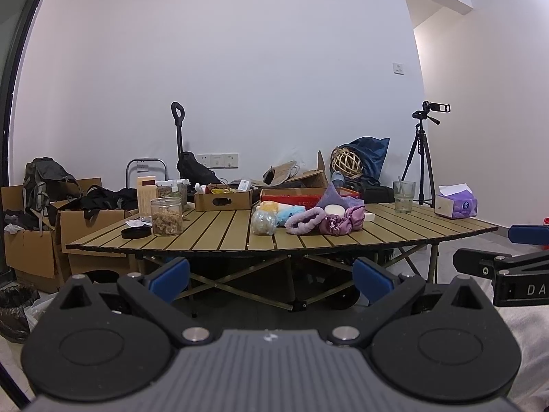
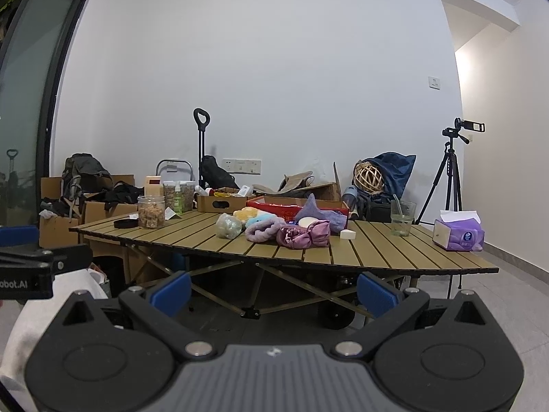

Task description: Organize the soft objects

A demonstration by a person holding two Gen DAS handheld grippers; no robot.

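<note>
I'm looking into a bare room used as a recording space. A folding slatted table point(image 2: 377, 250) stands amid cardboard boxes point(image 1: 31, 250), with a camcorder on a tripod point(image 2: 453, 171) watching.

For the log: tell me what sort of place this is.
Probably a spare room set up for recording, not a lived-in home. A folding camp table holds the soft items, a camcorder on a tripod faces it, and open cardboard boxes and bags line the bare white wall.
</note>
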